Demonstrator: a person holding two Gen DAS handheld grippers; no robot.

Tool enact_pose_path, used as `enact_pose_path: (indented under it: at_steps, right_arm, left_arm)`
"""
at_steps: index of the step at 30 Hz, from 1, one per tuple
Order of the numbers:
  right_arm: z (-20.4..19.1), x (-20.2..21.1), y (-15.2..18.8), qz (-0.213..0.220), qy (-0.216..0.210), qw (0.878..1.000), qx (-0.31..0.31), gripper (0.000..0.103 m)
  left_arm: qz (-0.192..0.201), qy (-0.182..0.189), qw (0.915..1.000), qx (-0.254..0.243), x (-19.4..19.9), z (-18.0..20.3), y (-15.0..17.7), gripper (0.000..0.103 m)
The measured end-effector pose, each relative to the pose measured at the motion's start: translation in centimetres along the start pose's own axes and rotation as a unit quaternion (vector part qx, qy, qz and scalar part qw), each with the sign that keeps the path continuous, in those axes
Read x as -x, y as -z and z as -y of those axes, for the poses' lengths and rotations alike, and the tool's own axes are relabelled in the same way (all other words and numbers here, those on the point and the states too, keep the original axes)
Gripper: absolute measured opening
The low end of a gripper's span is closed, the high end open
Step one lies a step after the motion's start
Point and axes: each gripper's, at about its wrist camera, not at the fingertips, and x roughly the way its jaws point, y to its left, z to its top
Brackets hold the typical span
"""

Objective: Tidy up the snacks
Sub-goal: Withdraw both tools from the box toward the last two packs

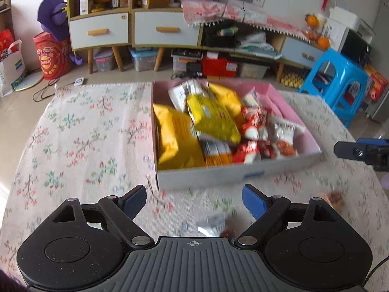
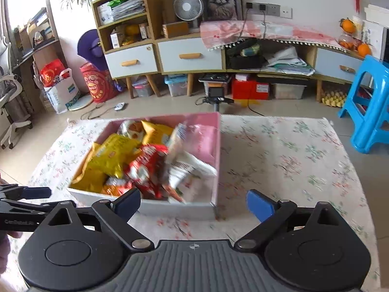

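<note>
Both grippers empty w/ jaws spread: left gripper (image 1: 194, 202), right gripper (image 2: 193, 204); box (image 1: 206, 178) already heaped w/ snacks; small packet (image 1: 214, 226) lies loose on cloth near left jaws; straddle it squarely, then pinch

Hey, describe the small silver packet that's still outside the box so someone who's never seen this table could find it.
Start at the pink-lined box of snacks on the floral tablecloth. On the cloth just in front of the box's near wall lies the silver packet, between the left gripper's open jaws. It is silver with a red patch, unlike the brownish snack lying to its right.
</note>
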Motion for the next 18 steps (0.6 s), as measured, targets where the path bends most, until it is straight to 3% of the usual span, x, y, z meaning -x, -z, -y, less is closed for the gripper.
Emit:
enact_pose_path:
  at_steps: [18]
  right_arm:
    - [0.4, 0.6, 7.6, -0.078, 0.035, 0.995, 0.06, 0.088]
  left_arm:
    - [-0.052, -0.02, 0.9971, -0.052, -0.9, 2.8, 4.9, 0.089]
